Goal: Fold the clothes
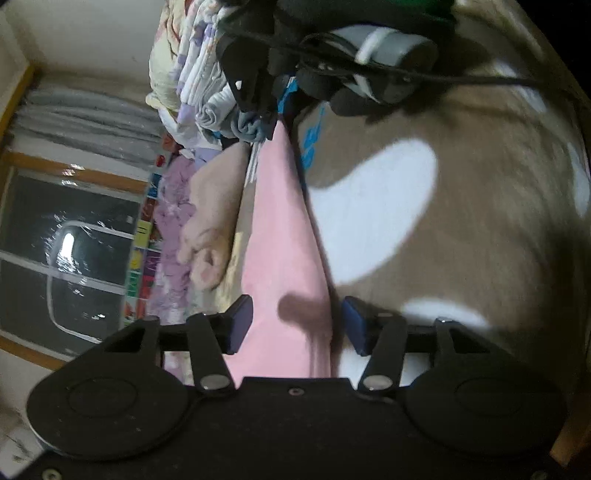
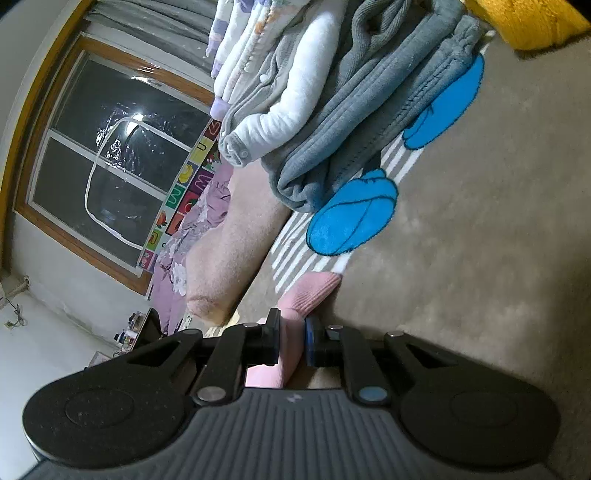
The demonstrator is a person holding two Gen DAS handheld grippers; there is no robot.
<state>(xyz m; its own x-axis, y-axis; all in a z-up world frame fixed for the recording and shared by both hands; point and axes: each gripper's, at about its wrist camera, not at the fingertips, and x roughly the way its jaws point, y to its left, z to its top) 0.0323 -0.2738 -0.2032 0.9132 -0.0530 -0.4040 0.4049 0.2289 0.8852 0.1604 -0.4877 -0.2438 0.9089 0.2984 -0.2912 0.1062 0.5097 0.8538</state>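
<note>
So your right gripper (image 2: 291,341) is clamped on the ribbed cuff end of the long pink knit garment (image 1: 284,236), which runs lengthwise between your left gripper's (image 1: 295,325) spread, empty jaws over the brown plush blanket (image 1: 480,221).

Pink garment (image 1: 284,236): showing plain pale pink, no print; its ribbed cuff (image 2: 314,288) is showing the same pink. Blanket (image 2: 461,229) is showing taupe-brown plush, carrying bright blue patches (image 2: 351,214) outlined in black, white stripes (image 2: 295,251) and large white patches (image 1: 369,221). Folded stack: grey ribbed knit (image 2: 332,129); white fleece (image 2: 295,92) with grey trim; white fabric with purple print (image 1: 199,74). Pillow (image 2: 229,251) is showing dusty pink. Sheet (image 2: 177,266) is showing lilac with a floral print. Cushion (image 2: 524,22) is showing mustard yellow. Alphabet mat (image 2: 184,192) is displaying multicoloured letter squares. Window frame (image 2: 48,110) is showing orange-brown wood. Left gripper (image 1: 295,325) fingers (image 1: 354,325) are showing blue pads on black.
</note>
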